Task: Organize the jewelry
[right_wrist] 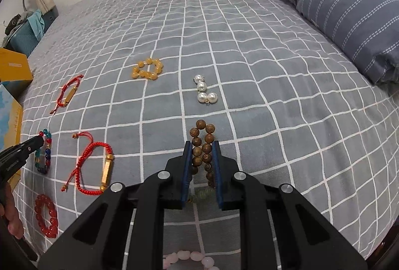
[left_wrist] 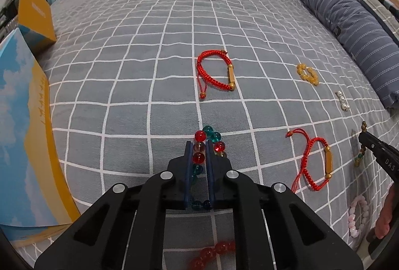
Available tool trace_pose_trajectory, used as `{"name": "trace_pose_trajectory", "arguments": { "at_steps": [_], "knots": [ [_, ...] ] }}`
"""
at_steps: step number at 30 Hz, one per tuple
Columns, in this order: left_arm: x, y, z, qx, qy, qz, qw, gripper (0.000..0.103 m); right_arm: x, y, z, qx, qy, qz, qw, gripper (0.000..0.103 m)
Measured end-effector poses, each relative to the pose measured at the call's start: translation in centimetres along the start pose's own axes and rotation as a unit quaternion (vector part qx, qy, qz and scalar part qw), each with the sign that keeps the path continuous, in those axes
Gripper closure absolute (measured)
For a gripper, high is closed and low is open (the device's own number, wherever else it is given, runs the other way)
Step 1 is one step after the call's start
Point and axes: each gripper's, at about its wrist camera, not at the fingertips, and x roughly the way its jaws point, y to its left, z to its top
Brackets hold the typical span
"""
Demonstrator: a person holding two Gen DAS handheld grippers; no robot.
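Left claw (left_wrist: 198,145) is clamped on the glass beads (left_wrist: 199,158); right claw (right_wrist: 202,145) is clamped on the wooden beads (right_wrist: 202,148), pearls (right_wrist: 205,93) at 12 o'clock.

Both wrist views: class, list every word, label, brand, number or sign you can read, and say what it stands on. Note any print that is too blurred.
"DAS": white letters on the right gripper, cut off by the frame edge.
White print on the orange box: too small to read.
Gold characters on the sky-print board: too blurred to read.
White print on the left gripper: too small to read.
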Motion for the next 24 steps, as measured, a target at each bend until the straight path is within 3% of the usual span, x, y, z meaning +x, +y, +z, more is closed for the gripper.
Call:
{"name": "trace_pose_trajectory", "arguments": {
  "at_steps": [19,24],
  "knots": [
    [-4.5,-0.4,0.2,0.003,-0.06,-0.02,0.998,0.093,-3.0,0.5,0.3,-0.003,-0.05,0.002,0.999,0.088],
    [-5.3,-0.3,0.3,0.004,-0.073,-0.011,0.9972,0.093,-3.7,1.2,0.2,-0.01,-0.061,0.002,0.998,0.088]
  ]
}}
